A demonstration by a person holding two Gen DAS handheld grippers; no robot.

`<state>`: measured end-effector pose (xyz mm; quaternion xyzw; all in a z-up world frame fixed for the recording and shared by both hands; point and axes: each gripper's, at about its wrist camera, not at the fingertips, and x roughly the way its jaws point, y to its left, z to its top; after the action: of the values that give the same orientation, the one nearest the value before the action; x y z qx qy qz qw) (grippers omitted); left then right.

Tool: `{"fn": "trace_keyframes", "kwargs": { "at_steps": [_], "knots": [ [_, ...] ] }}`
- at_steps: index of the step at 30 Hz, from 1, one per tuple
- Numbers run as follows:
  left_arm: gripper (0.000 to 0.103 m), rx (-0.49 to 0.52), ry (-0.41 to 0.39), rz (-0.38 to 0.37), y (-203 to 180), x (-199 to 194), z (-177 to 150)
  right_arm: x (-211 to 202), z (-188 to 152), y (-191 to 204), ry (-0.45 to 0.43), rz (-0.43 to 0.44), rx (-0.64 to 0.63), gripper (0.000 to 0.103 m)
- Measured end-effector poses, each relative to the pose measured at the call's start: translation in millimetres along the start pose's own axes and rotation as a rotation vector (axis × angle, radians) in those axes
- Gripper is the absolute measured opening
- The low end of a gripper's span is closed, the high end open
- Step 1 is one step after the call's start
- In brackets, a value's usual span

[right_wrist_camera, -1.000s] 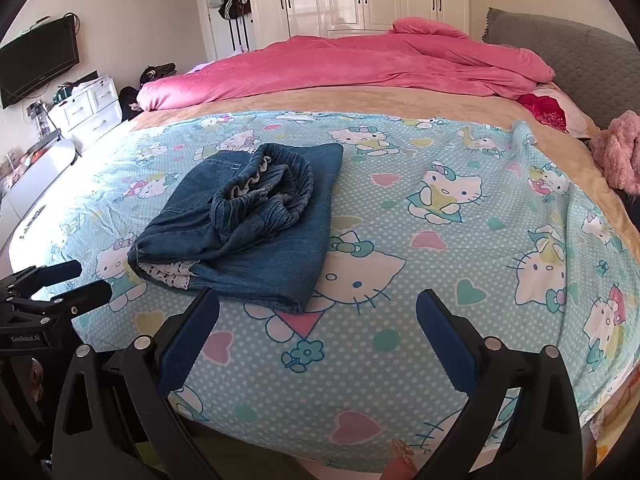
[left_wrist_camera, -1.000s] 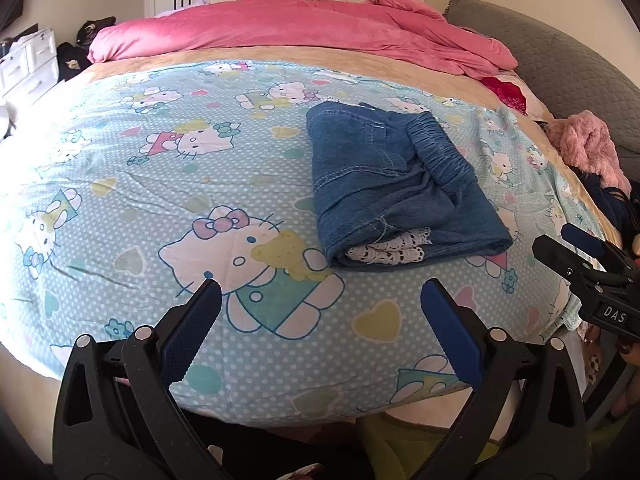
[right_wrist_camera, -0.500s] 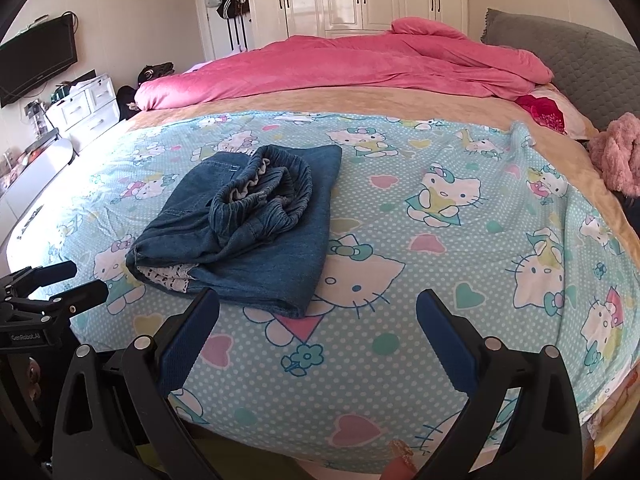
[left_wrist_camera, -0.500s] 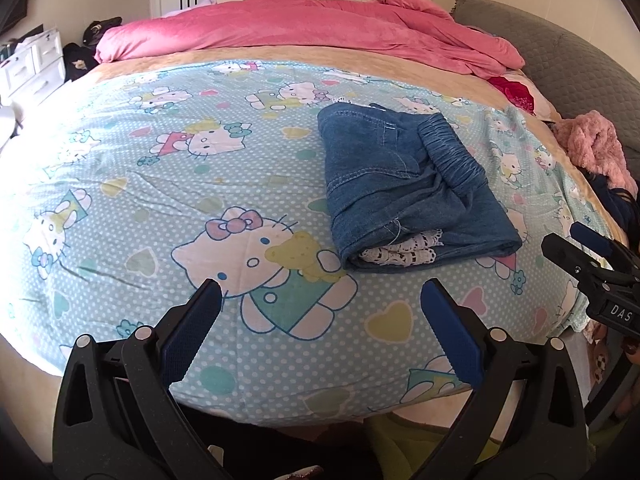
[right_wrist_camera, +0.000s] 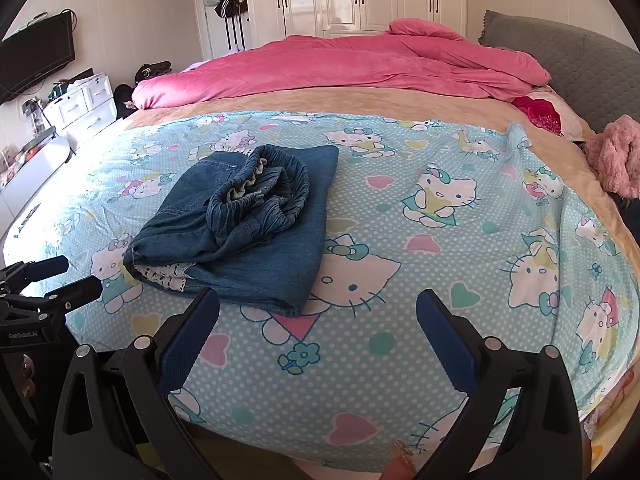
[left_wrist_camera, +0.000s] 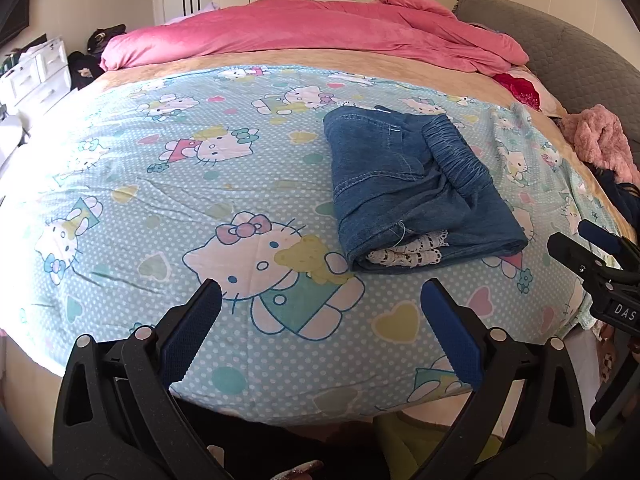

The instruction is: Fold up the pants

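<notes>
1. denim jeans (left_wrist_camera: 416,196) lie folded into a thick bundle on the cartoon-cat bedsheet (left_wrist_camera: 168,208), beyond the left gripper (left_wrist_camera: 320,312) and off toward its right finger; white lace trim (left_wrist_camera: 408,252) shows at the open end nearest the fingers.
2. seen from the right gripper (right_wrist_camera: 318,320), the jeans (right_wrist_camera: 248,232) sit just past its left finger, the elastic waistband (right_wrist_camera: 264,188) bunched loosely on top.
3. both pairs of fingers are spread wide and hold nothing; neither touches the denim.
4. judging by how it lies, the fold looks about finished, though untidy.
5. risk: the puffed waistband could spring open and let the top layer slide, since nothing pins it.
6. risk: a finger coming in low could snag the lace trim or drag the sheet, which would skew the bundle.
7. risk: pinching only the upper layer would likely peel the fold apart.
</notes>
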<state>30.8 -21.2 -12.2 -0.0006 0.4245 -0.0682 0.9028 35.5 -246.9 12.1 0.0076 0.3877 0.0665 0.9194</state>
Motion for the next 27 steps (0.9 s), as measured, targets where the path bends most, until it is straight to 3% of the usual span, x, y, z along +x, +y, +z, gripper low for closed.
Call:
{"fn": "trace_keyframes", "kwargs": {
  "at_steps": [27],
  "knots": [
    [0.094,-0.013,-0.001,-0.005,1.5,-3.4,2.4,-2.9,0.4,0.9,-0.003,-0.002,-0.001,0.098]
  ]
}}
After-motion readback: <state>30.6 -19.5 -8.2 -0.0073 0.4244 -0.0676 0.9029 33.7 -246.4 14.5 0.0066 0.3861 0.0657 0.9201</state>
